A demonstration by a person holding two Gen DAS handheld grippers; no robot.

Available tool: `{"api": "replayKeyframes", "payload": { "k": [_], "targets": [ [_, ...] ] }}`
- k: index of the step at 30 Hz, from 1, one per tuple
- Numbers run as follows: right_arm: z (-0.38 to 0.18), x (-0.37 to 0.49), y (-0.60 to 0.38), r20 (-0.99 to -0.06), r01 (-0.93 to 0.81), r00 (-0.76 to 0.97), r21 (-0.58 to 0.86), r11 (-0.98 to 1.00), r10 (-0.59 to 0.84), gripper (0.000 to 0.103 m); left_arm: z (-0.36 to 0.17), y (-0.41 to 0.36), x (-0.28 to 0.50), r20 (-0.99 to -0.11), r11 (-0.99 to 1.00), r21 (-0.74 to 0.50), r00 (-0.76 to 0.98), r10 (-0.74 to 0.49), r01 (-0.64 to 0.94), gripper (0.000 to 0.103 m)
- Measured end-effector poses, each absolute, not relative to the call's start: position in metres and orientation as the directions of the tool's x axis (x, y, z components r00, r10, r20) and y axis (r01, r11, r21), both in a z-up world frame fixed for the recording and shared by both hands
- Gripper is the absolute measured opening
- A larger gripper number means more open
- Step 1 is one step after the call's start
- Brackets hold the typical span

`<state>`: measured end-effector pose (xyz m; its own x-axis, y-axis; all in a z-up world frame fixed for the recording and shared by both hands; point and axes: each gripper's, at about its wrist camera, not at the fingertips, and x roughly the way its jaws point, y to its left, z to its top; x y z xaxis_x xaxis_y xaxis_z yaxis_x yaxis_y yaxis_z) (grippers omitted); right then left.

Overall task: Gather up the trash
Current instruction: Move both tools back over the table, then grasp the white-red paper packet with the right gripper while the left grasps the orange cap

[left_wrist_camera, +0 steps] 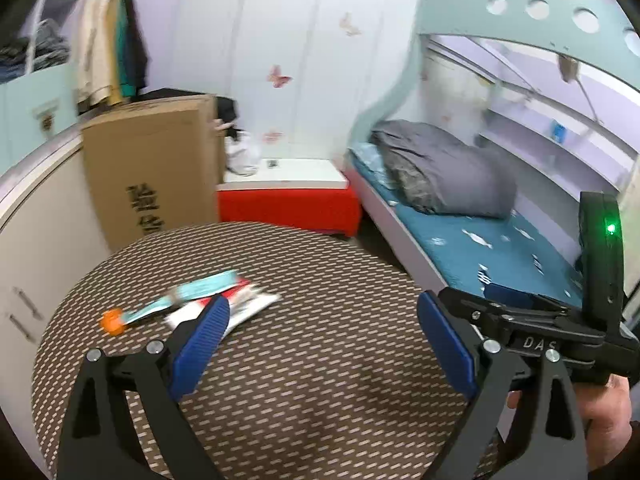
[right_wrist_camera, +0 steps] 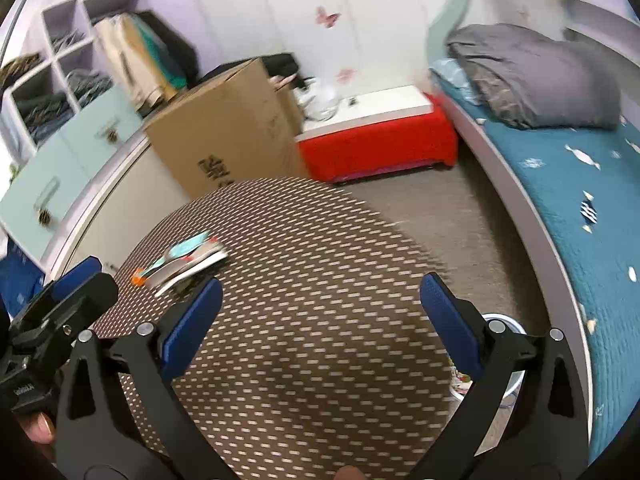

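- Flat red-and-white wrapper (left_wrist_camera: 224, 306) and teal orange-capped tube (left_wrist_camera: 168, 304) lie together on the round brown woven bench (left_wrist_camera: 320, 360), ready for collection.
- Left gripper (left_wrist_camera: 320, 344) and right gripper (right_wrist_camera: 320, 320) hover nearer than the wrapper, jaws wide, empty, likely readying a pickup.

The letters "DAS" stand in white on the black body of the right tongs (left_wrist_camera: 460, 308), at the right edge of the left wrist view. The cardboard box (left_wrist_camera: 152, 168) carries large black Chinese characters on its front, cut off by the bench edge. The print on the wrappers (left_wrist_camera: 224, 300) is too blurred to read.
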<state>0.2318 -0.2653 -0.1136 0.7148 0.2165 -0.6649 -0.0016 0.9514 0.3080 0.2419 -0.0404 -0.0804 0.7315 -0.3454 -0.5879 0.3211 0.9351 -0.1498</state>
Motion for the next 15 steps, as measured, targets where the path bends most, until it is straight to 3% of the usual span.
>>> {"api": "replayKeyframes", "payload": {
  "k": [15],
  "targets": [
    [-0.148,0.291,-0.139,-0.710,-0.153,0.569,0.405,0.901,0.415,0.097,-0.133,0.094,0.253,-0.660,0.990,-0.134,0.741,-0.124,0.047,0.093]
  ]
}}
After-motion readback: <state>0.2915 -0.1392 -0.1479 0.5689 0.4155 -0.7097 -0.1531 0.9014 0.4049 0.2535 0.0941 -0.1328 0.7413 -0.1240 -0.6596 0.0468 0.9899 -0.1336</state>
